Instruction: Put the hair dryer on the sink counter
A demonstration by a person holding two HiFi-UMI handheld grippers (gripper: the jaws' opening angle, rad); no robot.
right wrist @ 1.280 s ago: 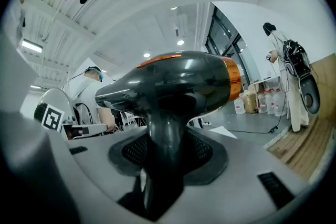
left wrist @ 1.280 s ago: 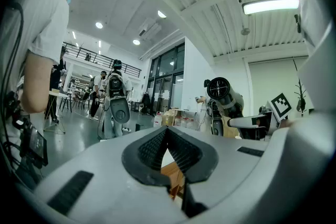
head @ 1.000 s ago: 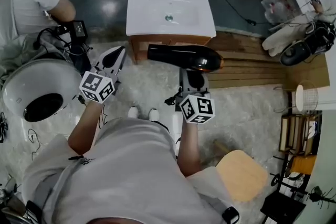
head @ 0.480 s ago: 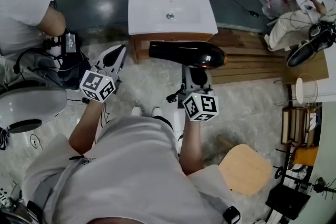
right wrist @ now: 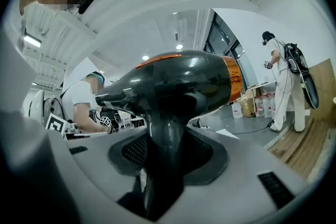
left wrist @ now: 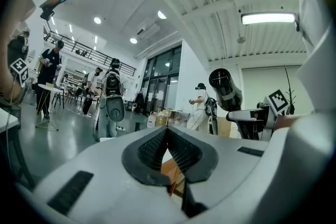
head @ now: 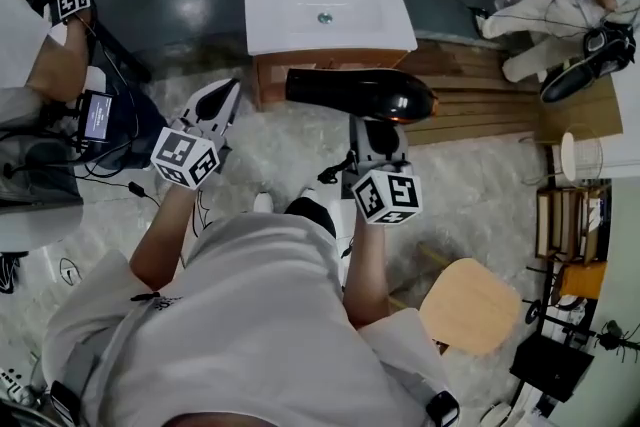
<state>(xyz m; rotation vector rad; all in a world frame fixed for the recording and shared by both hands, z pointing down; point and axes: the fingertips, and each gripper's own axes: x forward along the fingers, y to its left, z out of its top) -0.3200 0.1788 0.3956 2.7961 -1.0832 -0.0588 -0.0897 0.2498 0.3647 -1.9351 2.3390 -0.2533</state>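
Right gripper (head: 374,127): clamped on hair dryer (head: 362,95) handle.
Left gripper (head: 222,97): jaws together, empty.
Sink counter (head: 275,20): twelve o'clock from hair dryer.

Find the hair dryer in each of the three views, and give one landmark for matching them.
Head view: hair dryer at centre, lying crosswise just below the white sink counter in the picture.
Left gripper view: hair dryer right of centre, nozzle end toward the camera.
Right gripper view: hair dryer fills the centre, handle down between the jaws.
Shared landmark: the right gripper, clamped on its handle, shows in all three.
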